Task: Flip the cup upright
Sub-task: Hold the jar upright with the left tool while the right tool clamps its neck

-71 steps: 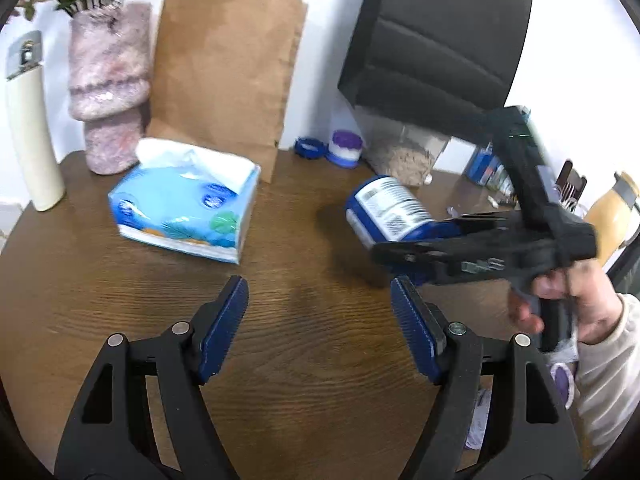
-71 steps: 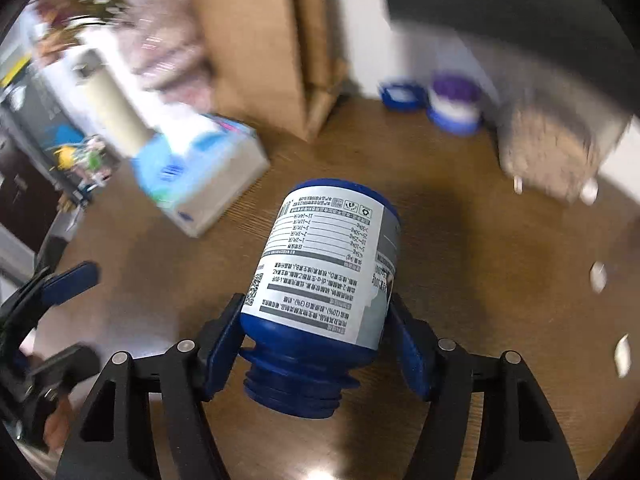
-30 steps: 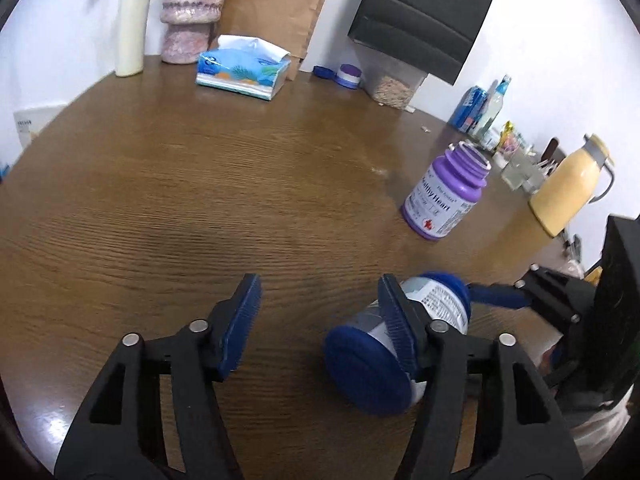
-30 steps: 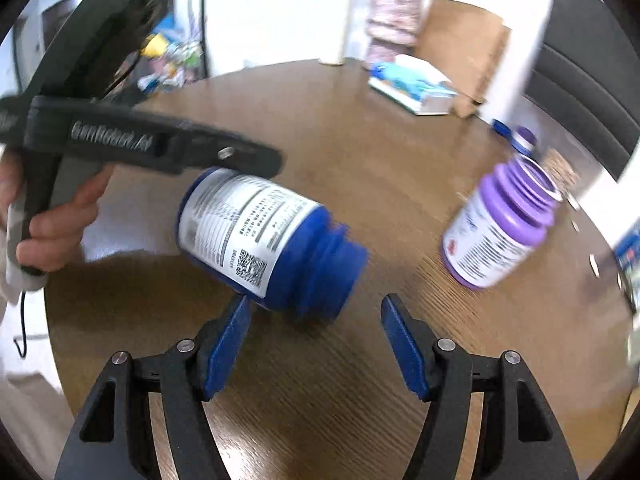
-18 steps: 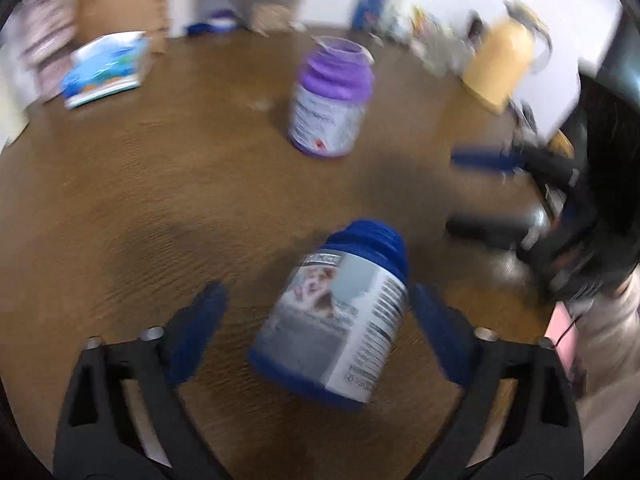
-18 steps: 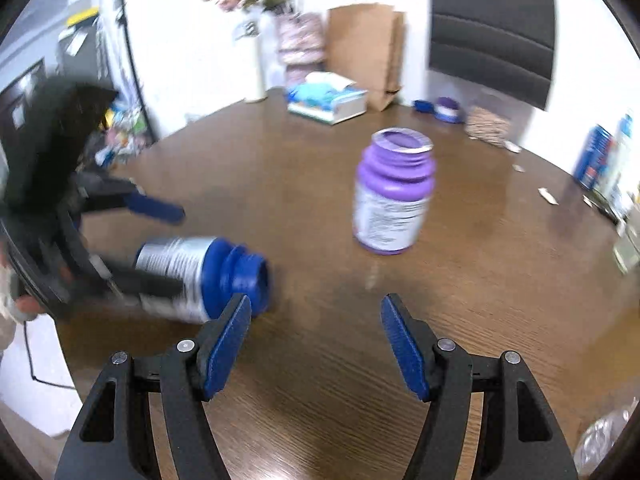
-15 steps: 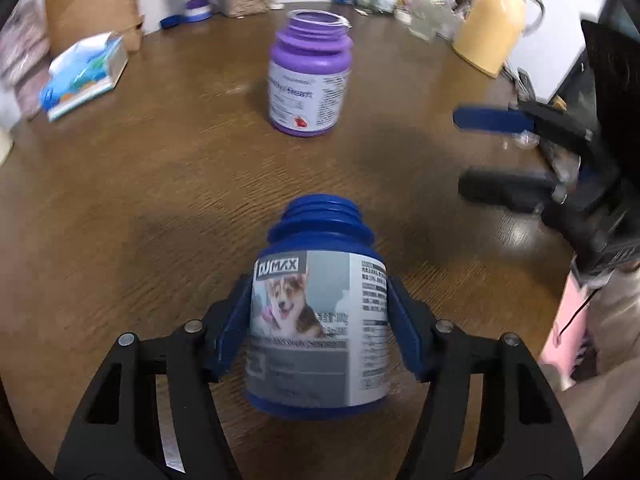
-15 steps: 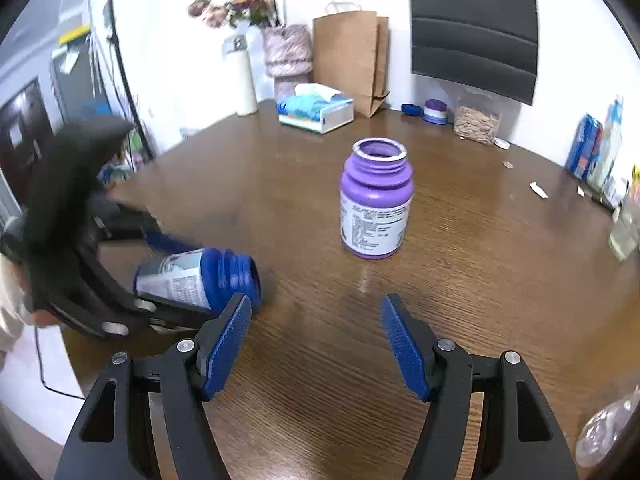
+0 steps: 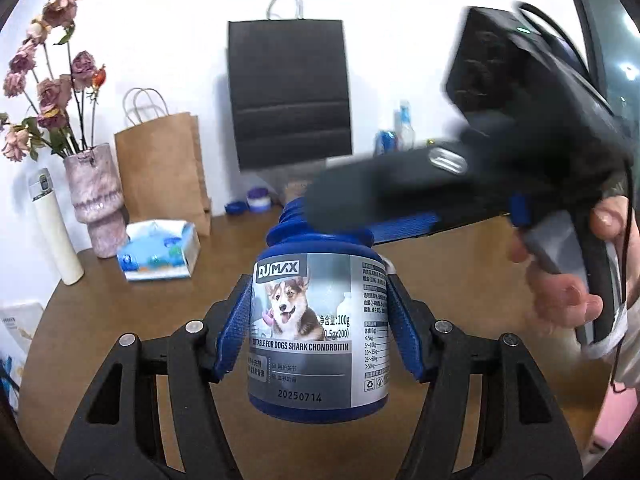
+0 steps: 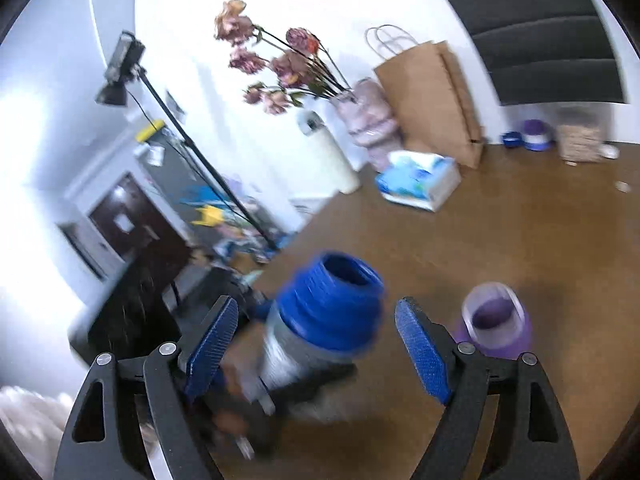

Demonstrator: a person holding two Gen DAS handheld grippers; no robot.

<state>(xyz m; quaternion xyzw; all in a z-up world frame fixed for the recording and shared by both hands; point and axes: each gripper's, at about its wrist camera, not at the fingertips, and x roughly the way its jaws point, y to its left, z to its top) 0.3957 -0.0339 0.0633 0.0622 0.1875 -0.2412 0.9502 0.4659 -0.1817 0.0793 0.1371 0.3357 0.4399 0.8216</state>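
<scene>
The cup is a blue jar (image 9: 318, 336) with a grey dog label and no lid. My left gripper (image 9: 319, 330) is shut on its body and holds it upright, mouth up, above the wooden table (image 9: 100, 292). In the right wrist view the jar (image 10: 326, 320) shows from above with its open mouth. My right gripper (image 10: 316, 344) is open, its pads on either side of the jar's neck without touching. In the left wrist view the right gripper (image 9: 384, 216) passes just behind and above the jar's neck, blurred.
An open purple jar (image 10: 496, 324) stands upright on the table right of the blue jar. At the back stand a tissue box (image 9: 160, 250), a pink vase (image 9: 94, 198), a white bottle (image 9: 54, 236), a brown paper bag (image 9: 162, 172) and a black bag (image 9: 288, 92).
My left gripper has lifted the blue jar off the table and turned it from lying to upright. My right gripper has swung over to the jar's neck.
</scene>
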